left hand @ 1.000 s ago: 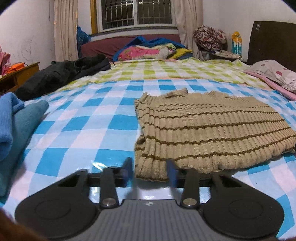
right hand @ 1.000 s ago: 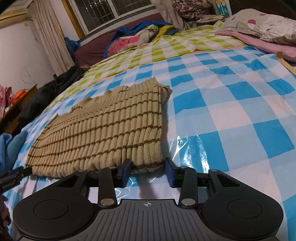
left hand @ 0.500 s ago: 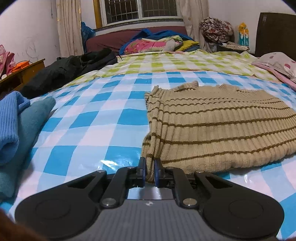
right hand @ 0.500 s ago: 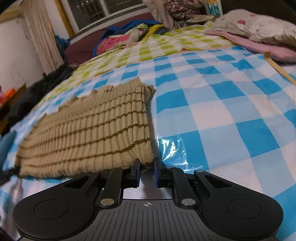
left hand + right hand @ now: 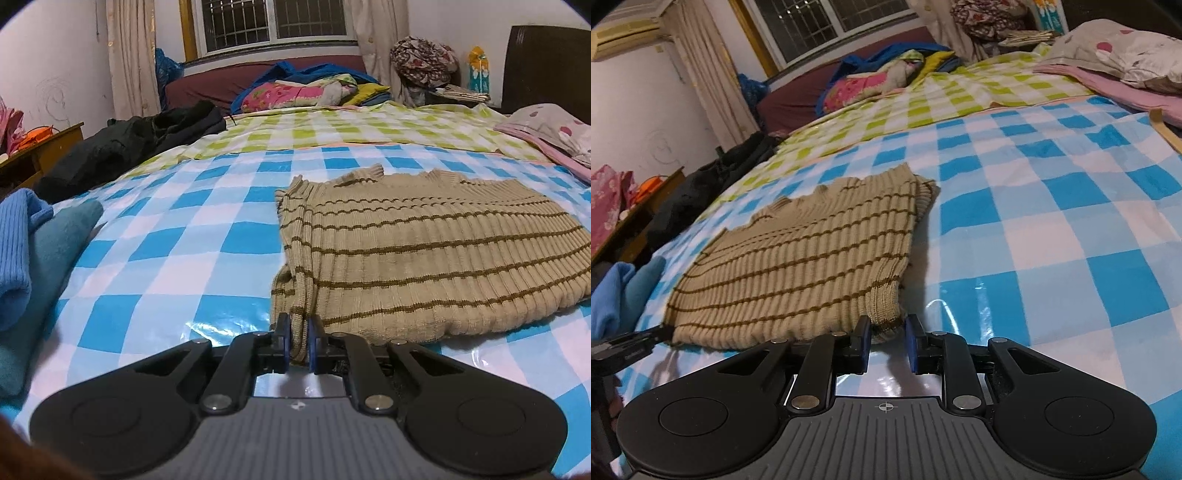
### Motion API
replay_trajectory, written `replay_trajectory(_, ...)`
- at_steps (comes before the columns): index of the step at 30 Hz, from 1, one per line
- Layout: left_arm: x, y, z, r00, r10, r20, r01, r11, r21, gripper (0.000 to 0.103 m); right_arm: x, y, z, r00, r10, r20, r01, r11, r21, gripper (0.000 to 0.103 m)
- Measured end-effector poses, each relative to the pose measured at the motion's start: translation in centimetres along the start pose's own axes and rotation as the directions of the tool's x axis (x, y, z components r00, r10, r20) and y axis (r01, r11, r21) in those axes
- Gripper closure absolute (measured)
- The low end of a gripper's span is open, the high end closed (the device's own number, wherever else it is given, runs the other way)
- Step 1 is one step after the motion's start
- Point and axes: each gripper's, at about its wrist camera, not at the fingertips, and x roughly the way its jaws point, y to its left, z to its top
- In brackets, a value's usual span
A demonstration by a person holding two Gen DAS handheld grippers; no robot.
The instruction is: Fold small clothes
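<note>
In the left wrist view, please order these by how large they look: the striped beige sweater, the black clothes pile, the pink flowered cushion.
1. Striped beige sweater: clearly largest, though it lies nearest the camera.
2. Black clothes pile.
3. Pink flowered cushion: smallest, but farthest away and partly covered, so its true size is unsure.

Tan sweater (image 5: 436, 258) w/ brown stripes, blue-white checked sheet (image 5: 177, 236), green-white checked sheet (image 5: 332, 129) behind, black tools w/ blue pads (image 5: 283, 343).

No legible text, label, brand or number anywhere; only a small crosshair mark on the right gripper (image 5: 885, 341) body.
</note>
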Motion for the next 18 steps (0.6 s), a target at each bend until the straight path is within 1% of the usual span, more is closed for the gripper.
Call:
replay_trajectory(3,0.0,-0.1,0.0,1.000,0.004,0.006,-0.004,1.000,-0.002,0.085,0.2,-0.5,0.0,0.999,-0.048,0.011,0.047,0.998,0.032,0.078)
replay_trajectory(4,-0.1,-0.2,0.0,1.000,0.004,0.011,-0.004,1.000,0.002,0.085,0.2,-0.7,0.0,0.998,-0.061,0.009,0.060,0.997,0.045,0.082)
replay_trajectory(7,0.0,-0.2,0.0,1.000,0.014,0.008,-0.014,1.000,-0.009,0.085,0.2,-0.8,0.0,0.996,-0.087,0.009,0.086,0.994,0.063,0.101)
replay_trajectory(8,0.1,-0.1,0.0,1.000,0.023,0.006,-0.023,1.000,-0.020,0.085,0.2,-0.7,0.0,0.995,-0.095,0.014,0.094,0.994,0.062,0.103)
replay_trajectory(10,0.1,0.3,0.0,0.999,0.043,0.006,-0.042,0.998,-0.039,0.085,0.0,-0.6,0.0,0.991,-0.128,0.029,0.126,0.990,0.058,0.103)
replay_trajectory(13,0.2,0.0,0.0,0.998,0.063,0.001,-0.063,0.998,-0.018,0.085,0.1,-1.1,0.1,0.974,-0.225,0.036,0.222,0.972,0.073,0.103)
replay_trajectory(14,0.2,-0.3,0.0,0.998,0.070,0.006,-0.070,0.998,-0.001,0.086,0.2,-1.4,0.1,0.974,-0.225,0.026,0.222,0.972,0.082,0.103)
replay_trajectory(15,0.1,-0.5,0.0,0.997,0.070,0.011,-0.071,0.997,0.010,0.086,0.1,-1.7,0.1,0.978,-0.208,0.025,0.205,0.974,0.097,0.103)
replay_trajectory(16,0.0,-0.6,0.1,0.998,0.064,0.011,-0.064,0.998,0.008,0.086,0.0,-1.8,0.1,0.983,-0.182,0.034,0.177,0.978,0.110,0.103)
replay_trajectory(18,-0.1,-0.5,0.1,0.998,0.055,0.007,-0.055,0.999,-0.002,0.085,-0.4,-1.9,0.3,0.992,-0.111,0.055,0.104,0.987,0.120,0.098)
